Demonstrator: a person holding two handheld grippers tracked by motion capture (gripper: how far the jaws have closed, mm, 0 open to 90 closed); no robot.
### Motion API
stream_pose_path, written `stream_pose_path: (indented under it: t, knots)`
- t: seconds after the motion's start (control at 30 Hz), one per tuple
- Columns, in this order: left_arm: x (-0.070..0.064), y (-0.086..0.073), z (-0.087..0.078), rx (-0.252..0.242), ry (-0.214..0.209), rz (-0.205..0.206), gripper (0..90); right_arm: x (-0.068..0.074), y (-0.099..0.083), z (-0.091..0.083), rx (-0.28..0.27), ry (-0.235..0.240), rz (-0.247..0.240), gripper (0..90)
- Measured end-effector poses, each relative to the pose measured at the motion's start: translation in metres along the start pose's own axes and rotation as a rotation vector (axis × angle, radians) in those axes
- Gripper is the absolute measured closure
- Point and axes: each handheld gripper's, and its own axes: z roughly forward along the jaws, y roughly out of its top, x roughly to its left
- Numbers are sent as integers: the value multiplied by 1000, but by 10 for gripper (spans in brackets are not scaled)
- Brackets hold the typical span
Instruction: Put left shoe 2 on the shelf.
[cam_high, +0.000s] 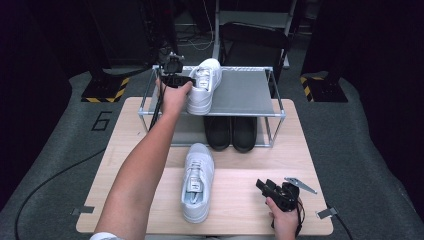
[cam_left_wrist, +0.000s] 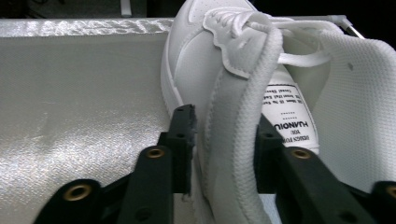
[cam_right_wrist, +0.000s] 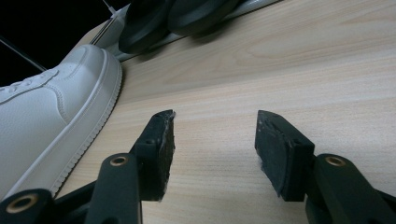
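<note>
A white sneaker (cam_high: 206, 82) rests on the top shelf of a metal shoe rack (cam_high: 245, 92), toe pointing away. My left gripper (cam_high: 187, 80) is shut on its heel collar. In the left gripper view the jaws pinch the padded collar (cam_left_wrist: 233, 116) of that sneaker (cam_left_wrist: 196, 56) just above the shelf's grey surface (cam_left_wrist: 84, 93). A second white sneaker (cam_high: 197, 182) lies on the wooden table (cam_high: 240, 200). My right gripper (cam_high: 265, 187) hovers open to its right, near the front edge. The right gripper (cam_right_wrist: 215, 119) holds nothing, with that sneaker's toe (cam_right_wrist: 51, 116) to its left.
A pair of black shoes (cam_high: 231, 132) stands on the rack's lower level, also seen as black shoes (cam_right_wrist: 177, 14) beyond the right gripper. The right part of the top shelf is bare. Dark floor and black stands surround the table.
</note>
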Motion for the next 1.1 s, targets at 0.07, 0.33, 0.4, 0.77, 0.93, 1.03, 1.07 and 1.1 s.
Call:
stream_pose_path:
  t: [0.07, 0.33, 0.4, 0.77, 0.93, 1.03, 1.07, 1.1]
  knots:
    - [2, 1, -3, -26, -16, -4, 613, 0, 0, 0, 0, -1, 0, 474]
    - [2, 5, -17, -52, -13, 20, 582, 0, 0, 1, 8, -5, 8, 474]
    - [3, 5, -21, -51, -20, 28, 568, 0, 0, 1, 6, -6, 8, 474]
    - [5, 3, -54, -57, -47, 96, 524, 0, 0, 2, 20, -9, 19, 474]
    - [8, -2, -73, -54, -67, 137, 504, 1, 0, 2, 19, -10, 8, 474]
    - [9, -10, -81, -59, -74, 152, 504, 3, 0, 1, 13, -6, -3, 474]
    - [10, -12, -83, -37, -76, 163, 504, 3, 1, 1, 14, -6, 2, 474]
    - [11, -15, -85, -35, -76, 176, 503, 4, 1, 1, 11, -4, -7, 474]
